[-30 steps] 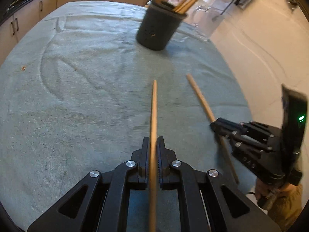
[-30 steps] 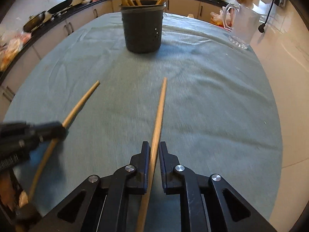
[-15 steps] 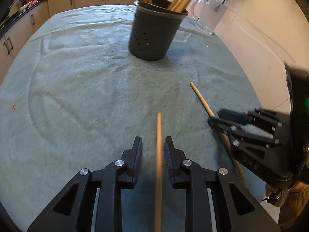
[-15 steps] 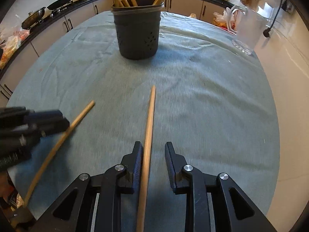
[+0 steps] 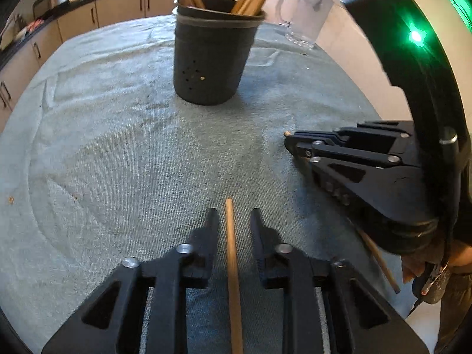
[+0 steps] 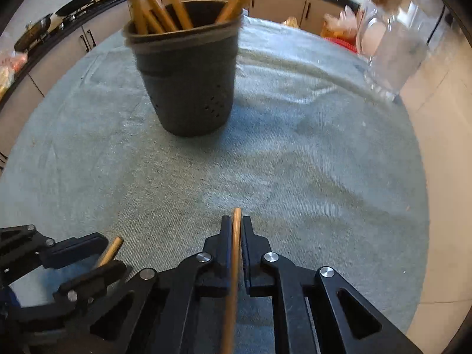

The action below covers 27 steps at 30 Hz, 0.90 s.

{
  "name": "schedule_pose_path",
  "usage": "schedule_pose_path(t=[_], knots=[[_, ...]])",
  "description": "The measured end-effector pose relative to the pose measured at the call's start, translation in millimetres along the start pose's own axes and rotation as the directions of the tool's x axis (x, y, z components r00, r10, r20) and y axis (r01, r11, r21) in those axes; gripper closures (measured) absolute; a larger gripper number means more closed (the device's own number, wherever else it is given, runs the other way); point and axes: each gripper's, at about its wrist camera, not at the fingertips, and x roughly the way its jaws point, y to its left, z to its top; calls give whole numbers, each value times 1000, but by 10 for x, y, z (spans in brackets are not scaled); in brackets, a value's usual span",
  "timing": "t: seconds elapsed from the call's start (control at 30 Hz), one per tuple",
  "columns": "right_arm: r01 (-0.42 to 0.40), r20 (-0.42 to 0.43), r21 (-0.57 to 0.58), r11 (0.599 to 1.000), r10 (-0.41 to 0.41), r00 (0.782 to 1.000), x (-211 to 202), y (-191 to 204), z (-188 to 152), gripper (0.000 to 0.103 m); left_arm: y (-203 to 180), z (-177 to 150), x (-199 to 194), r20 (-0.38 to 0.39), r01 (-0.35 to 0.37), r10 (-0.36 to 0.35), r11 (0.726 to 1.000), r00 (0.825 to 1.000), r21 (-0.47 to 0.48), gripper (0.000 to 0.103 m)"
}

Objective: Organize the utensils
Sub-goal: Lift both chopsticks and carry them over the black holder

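A dark grey utensil holder with several wooden sticks stands on the grey-green towel; it also shows in the right wrist view. My left gripper is open, its jaws on either side of a wooden stick without touching it. My right gripper is shut on another wooden stick, whose tip barely passes the fingertips. The right gripper also shows in the left wrist view, and the left one in the right wrist view.
A clear glass jug stands at the towel's far right edge, also in the left wrist view. Kitchen counters and cabinets run behind. A pan sits on the counter at the left.
Both grippers slid forward along their sticks toward the holder. The left gripper opened and stays open. The right gripper opened, then shut on its stick near the tip.
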Motion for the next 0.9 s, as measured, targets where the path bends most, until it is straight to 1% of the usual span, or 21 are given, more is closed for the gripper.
schedule_pose_path(t=[0.03,0.07,0.13,0.23,0.3,0.33,0.37,0.43,0.47,0.53,0.63,0.7,0.73,0.8,0.9], knots=[[10,8,-8,1000,-10,1000,-5,28,-5,97,1,-23,-16,-9,17,-17,1000,1000,-8,98],[8,13,-4,1000,-8,1000,-19,39,-16,98,13,-34,-51,-2,23,-23,1000,1000,-20,98],[-16,32,30,999,15,999,-96,12,-39,98,29,-46,-197,41,21,-20,999,999,-29,98],[-53,127,57,997,45,991,-389,-60,-27,98,83,-39,-569,129,49,-44,998,991,-41,98],[-76,202,70,995,61,978,-665,-104,-51,98,89,-52,-795,181,54,-45,998,982,-45,98],[-87,250,72,994,67,966,-847,-123,-79,98,82,-68,-938,215,54,-43,998,976,-45,98],[-93,280,73,993,69,958,-957,-138,-92,98,61,-82,-1042,239,53,-41,998,970,-44,98],[-106,343,74,992,75,936,-1213,-165,-133,98,10,-130,-1281,300,50,-37,998,953,-37,98],[-112,370,75,991,77,926,-1344,-157,-169,98,-26,-174,-1428,338,45,-32,999,940,-30,98],[-101,419,68,993,63,906,-1573,-127,-261,98,-95,-200,-1571,395,25,-16,1000,918,-17,98],[-116,477,59,992,74,876,-1858,-115,-423,98,-206,-362,-1862,486,-13,10,1000,874,3,98],[-124,500,58,991,79,862,-1959,-132,-512,98,-263,-429,-1965,522,-18,9,1000,853,11,98],[-129,512,58,990,82,855,-2018,-127,-572,98,-286,-472,-2003,535,-19,9,1000,845,14,98],[-141,526,62,988,88,846,-2122,-112,-702,98,-317,-547,-2052,549,-27,14,999,836,16,98],[-150,535,62,987,94,840,-2181,-123,-840,98,-337,-670,-2086,553,-29,13,999,833,21,98]])
